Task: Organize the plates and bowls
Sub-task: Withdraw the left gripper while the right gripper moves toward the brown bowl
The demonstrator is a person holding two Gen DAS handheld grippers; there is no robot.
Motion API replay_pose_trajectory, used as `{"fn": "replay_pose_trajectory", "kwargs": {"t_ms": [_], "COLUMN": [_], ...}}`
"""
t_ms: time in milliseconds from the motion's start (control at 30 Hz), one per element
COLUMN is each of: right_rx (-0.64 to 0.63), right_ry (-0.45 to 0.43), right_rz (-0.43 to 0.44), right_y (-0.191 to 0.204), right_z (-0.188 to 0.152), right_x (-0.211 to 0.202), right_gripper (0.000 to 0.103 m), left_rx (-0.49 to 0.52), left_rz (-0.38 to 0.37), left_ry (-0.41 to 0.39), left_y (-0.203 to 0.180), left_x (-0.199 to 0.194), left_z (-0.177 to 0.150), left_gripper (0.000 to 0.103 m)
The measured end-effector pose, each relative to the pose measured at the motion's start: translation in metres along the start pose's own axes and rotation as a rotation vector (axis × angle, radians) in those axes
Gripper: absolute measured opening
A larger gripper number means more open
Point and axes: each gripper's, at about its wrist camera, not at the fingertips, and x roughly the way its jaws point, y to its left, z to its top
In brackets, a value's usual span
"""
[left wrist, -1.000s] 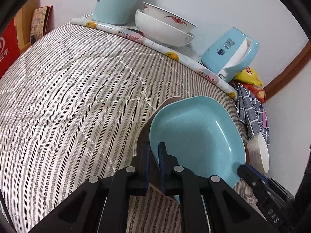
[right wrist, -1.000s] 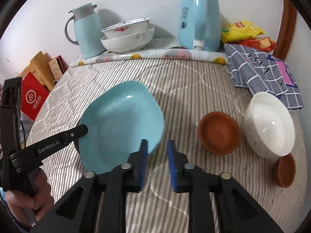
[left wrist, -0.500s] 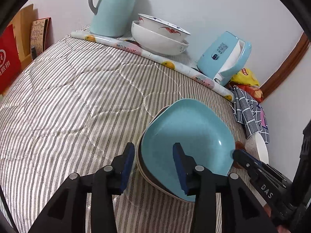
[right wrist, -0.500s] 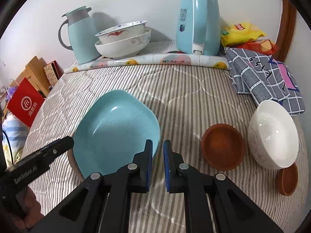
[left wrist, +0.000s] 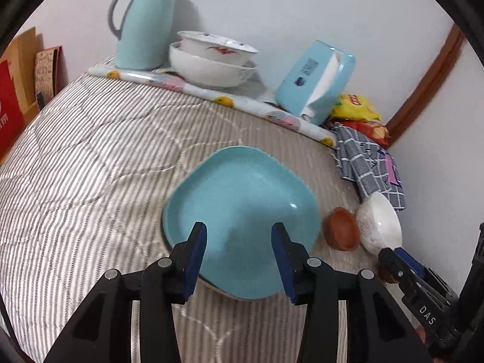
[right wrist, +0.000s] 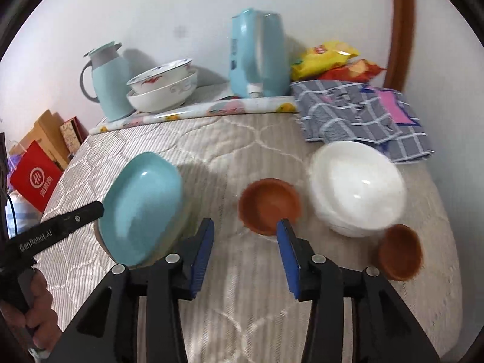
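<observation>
A square-ish light blue plate (left wrist: 242, 208) (right wrist: 142, 208) rests on another plate whose pale rim (left wrist: 213, 284) peeks out beneath it, on the striped quilted cloth (left wrist: 90, 181). My left gripper (left wrist: 239, 236) hovers open just above the plate's near edge, its pads clear of the plate. To the right lie a brown bowl (right wrist: 269, 205), a white bowl (right wrist: 357, 187) and a smaller brown bowl (right wrist: 399, 251). The jaws of my right gripper (right wrist: 245, 230) are opening with nothing between them. It stands right of the blue plate, and its right finger is just short of the brown bowl's near rim.
Along the back wall stand a blue jug (left wrist: 145, 21), two stacked white patterned bowls (left wrist: 211, 60) and a blue tissue box (left wrist: 314, 78). Snack bags (right wrist: 326, 57) and a checked cloth (right wrist: 360, 115) fill the back right. A red bag (right wrist: 33, 178) and boxes stand off the left edge.
Both grippers let go of the blue plate and opened, the left first. The plate now lies flat on the plate beneath. The right gripper swung right, toward the brown bowl.
</observation>
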Motion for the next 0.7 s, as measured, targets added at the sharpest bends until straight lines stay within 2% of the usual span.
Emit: {"fn": "replay_pose_trajectory", "kwargs": {"t_ms": [267, 433, 567, 700], "right_rx": [0.026, 0.087, 0.142, 0.17], "right_ry": [-0.028, -0.037, -0.057, -0.057], "right_rz": [-0.051, -0.092, -0.115, -0.136], "right_y": [-0.051, -0.09, -0.117, -0.134], "right_z": [-0.021, -0.031, -0.035, -0.038], "right_x": [-0.027, -0.034, -0.038, -0.038], "right_gripper": [0.047, 0.047, 0.047, 0.047], "left_rx": [0.056, 0.077, 0.098, 0.06], "left_rz": [-0.031, -0.033, 0.005, 0.048], "left_ry": [0.015, 0.024, 0.031, 0.063], "left_y": [-0.047, -0.069, -0.079, -0.068], "left_x": [0.02, 0.042, 0.064, 0.085], "left_z": [-0.004, 0.007, 0.017, 0.022], "left_gripper": [0.042, 0.042, 0.042, 0.043]}}
